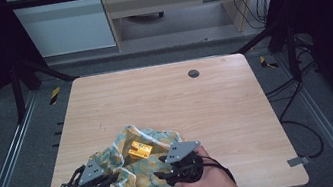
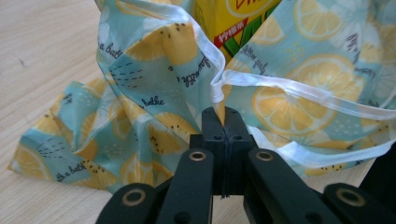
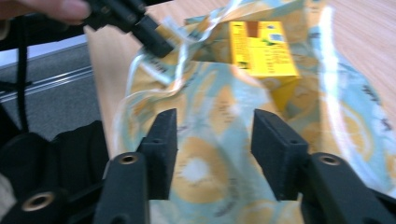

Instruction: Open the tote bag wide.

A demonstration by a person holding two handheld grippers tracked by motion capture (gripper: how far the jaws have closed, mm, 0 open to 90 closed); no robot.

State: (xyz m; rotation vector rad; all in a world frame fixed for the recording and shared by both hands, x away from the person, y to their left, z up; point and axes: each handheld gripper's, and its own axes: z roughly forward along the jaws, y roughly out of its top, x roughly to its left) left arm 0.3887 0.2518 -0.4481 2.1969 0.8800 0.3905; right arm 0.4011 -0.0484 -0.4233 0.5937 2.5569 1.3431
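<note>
A pale wooden table is seen from above, with dark floor and metal rails around it and a small dark round fitting set into its far part. Near the table's near edge a crumpled lemon-print cloth bag is laid, light blue with yellow lemon slices and a white edging band. A yellow carton is lodged in the bag's open mouth, at the far side of the bag.

At the bag's left side the left gripper is held, and in the left gripper view its jaws are seen pressed together on a pinch of the bag's fabric right at the white band; the yellow carton shows just beyond, inside the cloth.

At the bag's near right side the right gripper is held. In the right gripper view its jaws are seen standing apart, with the printed fabric lying between and beneath them but not pinched. The carton is seen farther off than these jaws, slightly to their right. The left gripper is seen beyond, at the bag's edge.
</note>
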